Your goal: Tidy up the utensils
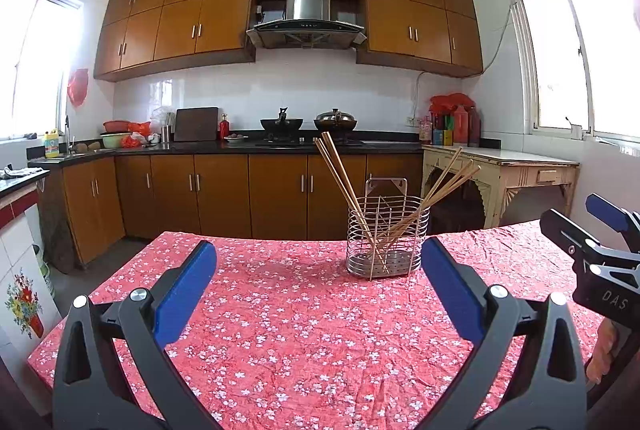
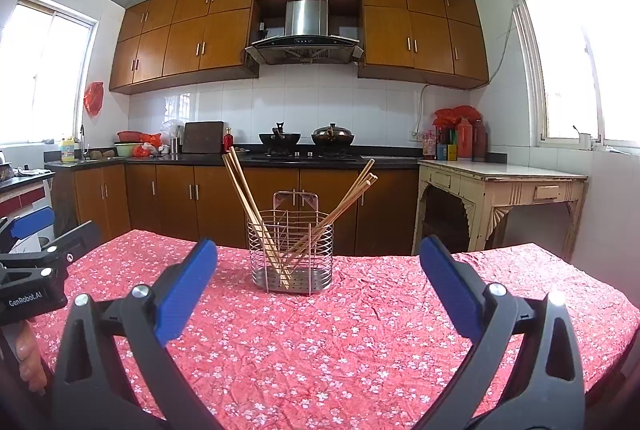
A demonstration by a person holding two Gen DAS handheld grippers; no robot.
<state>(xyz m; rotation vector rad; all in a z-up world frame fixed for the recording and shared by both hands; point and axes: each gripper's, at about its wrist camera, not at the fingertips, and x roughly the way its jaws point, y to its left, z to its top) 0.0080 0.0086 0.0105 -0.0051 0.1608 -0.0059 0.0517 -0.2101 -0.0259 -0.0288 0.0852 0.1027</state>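
Left wrist view first: the left gripper (image 1: 318,280) sits low over the table (image 1: 280,350), its two blue-padded fingers (image 1: 184,294) spread wide with only the red flowered cloth showing between them. At about three o'clock in that view the right gripper (image 1: 600,230) pokes in from the edge, a bit of the person's hand (image 1: 602,350) beneath it. From the right wrist view, the right gripper (image 2: 318,284) is likewise spread wide and grips nothing, with the left gripper (image 2: 36,250) at nine o'clock. Past the fingertips, toward twelve o'clock, stands the wire utensil holder (image 1: 387,238) upright on the cloth, apart from both grippers; from the left gripper it lies a little toward one o'clock, from the right gripper nearly dead ahead (image 2: 291,250). Wooden chopsticks (image 1: 344,190) stand in it in two bunches, one leaning toward eleven o'clock, the other (image 1: 448,186) toward two o'clock, their lower ends down on the perforated base. Beyond the table's far edge runs a row of brown lower cabinets (image 1: 224,194) under a dark counter (image 1: 200,146), with a stove holding two woks (image 1: 308,124) at twelve o'clock and a range hood (image 1: 306,18) above. Off at two o'clock stands an old cream side table (image 1: 520,170), with red bottles (image 1: 460,126) clustered beside it on the counter corner.
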